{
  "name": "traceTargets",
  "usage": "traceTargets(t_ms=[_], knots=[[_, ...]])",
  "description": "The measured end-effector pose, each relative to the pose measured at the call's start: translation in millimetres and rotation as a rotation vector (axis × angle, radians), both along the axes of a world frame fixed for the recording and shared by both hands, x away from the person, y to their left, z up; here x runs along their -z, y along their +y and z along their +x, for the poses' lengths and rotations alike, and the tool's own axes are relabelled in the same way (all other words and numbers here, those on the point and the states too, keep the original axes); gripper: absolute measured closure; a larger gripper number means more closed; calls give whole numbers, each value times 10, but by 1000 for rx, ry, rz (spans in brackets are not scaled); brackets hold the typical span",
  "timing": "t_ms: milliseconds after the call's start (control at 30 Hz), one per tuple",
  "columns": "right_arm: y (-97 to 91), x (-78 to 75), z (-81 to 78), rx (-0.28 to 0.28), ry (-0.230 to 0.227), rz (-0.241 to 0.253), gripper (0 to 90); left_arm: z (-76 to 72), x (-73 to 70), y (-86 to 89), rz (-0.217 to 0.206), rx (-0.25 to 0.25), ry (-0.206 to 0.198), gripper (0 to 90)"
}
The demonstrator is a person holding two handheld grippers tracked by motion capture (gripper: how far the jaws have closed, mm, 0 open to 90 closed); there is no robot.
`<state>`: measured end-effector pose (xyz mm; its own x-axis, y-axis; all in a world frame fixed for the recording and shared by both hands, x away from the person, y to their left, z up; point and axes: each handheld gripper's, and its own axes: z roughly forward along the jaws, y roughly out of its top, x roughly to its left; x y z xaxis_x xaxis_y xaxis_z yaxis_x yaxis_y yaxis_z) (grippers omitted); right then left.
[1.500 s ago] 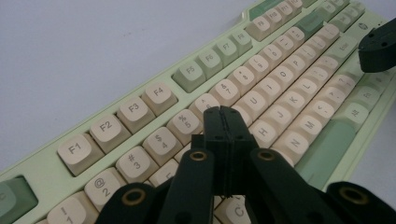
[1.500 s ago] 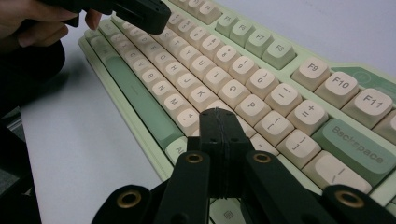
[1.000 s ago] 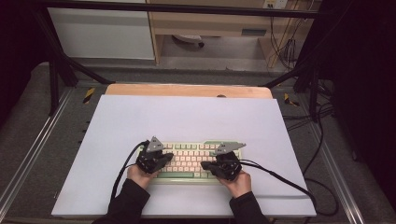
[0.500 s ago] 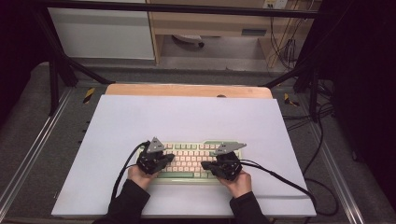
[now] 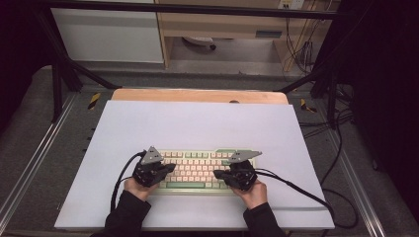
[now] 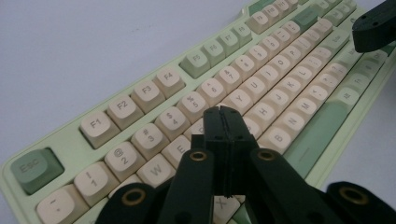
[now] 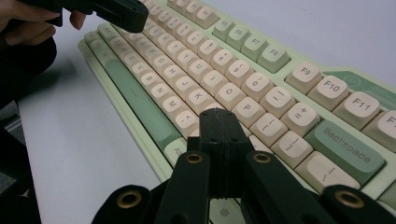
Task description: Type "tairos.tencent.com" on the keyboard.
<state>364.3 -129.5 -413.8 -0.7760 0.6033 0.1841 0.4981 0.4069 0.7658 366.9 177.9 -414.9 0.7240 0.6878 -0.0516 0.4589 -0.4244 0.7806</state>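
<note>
Typing step, I'd say: pale-green keyboard w/ cream keys [image 5: 197,170] sits near front of white tabletop [image 5: 197,123]; left gripper [image 6: 223,119] & right gripper [image 7: 219,122] both pinched closed, empty, over keys. Next: precise single-key press.

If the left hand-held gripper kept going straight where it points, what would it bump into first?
Probably the keyboard: the shut left hand-held gripper aims down at the cream letter keys around R and T. Whether it already touches them is hard to tell.

Keyboard [image 5: 197,170] on table [image 5: 197,123], near front edge.
</note>
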Motion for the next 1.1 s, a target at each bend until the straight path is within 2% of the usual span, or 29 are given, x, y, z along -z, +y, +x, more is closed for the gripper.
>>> traceTargets(t_ms=[333, 800, 1100], knots=[[6, 3, 7, 3, 1, 7, 900, -99, -5, 165, -6, -9, -6, 900], [75, 32, 12, -2, 16, 4, 900, -201, 59, 406, -16, -41, 9, 900], [184, 94, 21, -27, 17, -17, 900, -200, 81, 422, -19, -42, 15, 900]])
